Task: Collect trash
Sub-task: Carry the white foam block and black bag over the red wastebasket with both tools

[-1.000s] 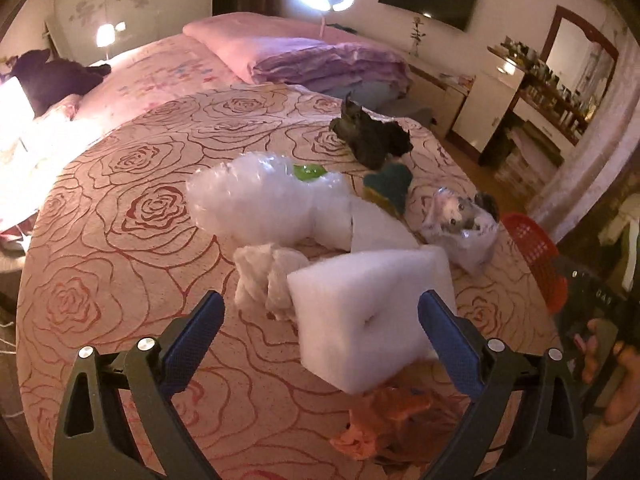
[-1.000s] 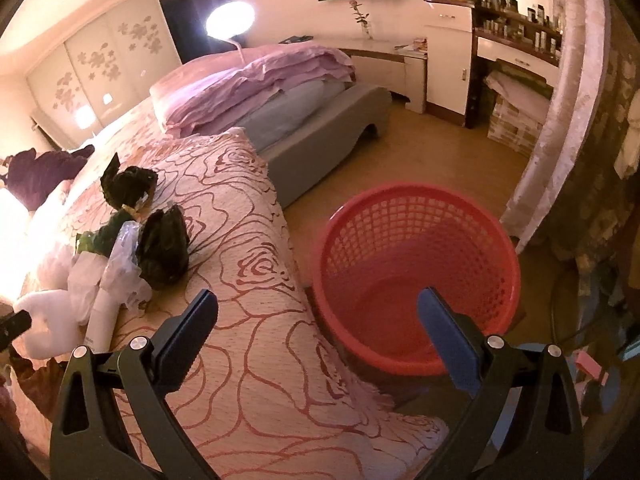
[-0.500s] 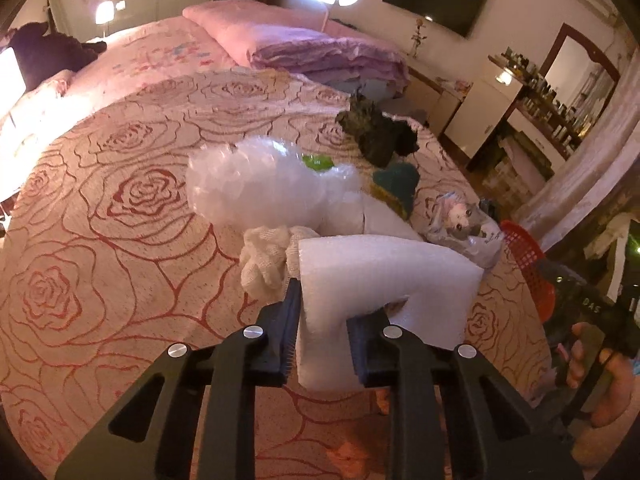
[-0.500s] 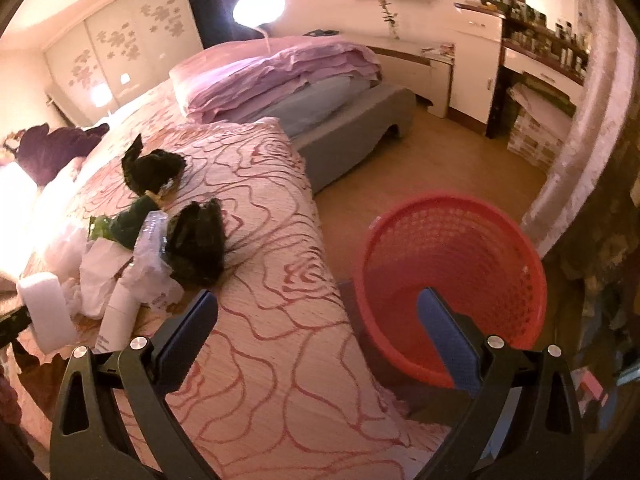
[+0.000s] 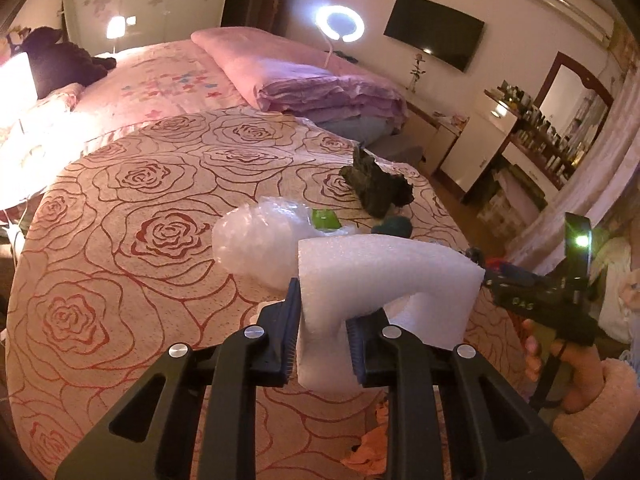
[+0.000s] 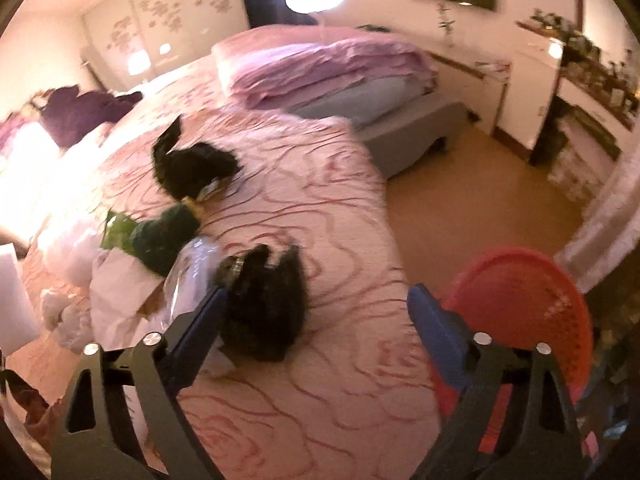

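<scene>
Gripping white foam block (image 5: 384,280), left tongs (image 5: 322,336), red basket (image 6: 532,300) contents unseen

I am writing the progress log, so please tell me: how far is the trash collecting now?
Nothing shows as binned; the red basket interior is hidden. In hand: the left gripper clamps the white foam piece. The right gripper is open. Left on the bed: bubble wrap and black bags.
</scene>
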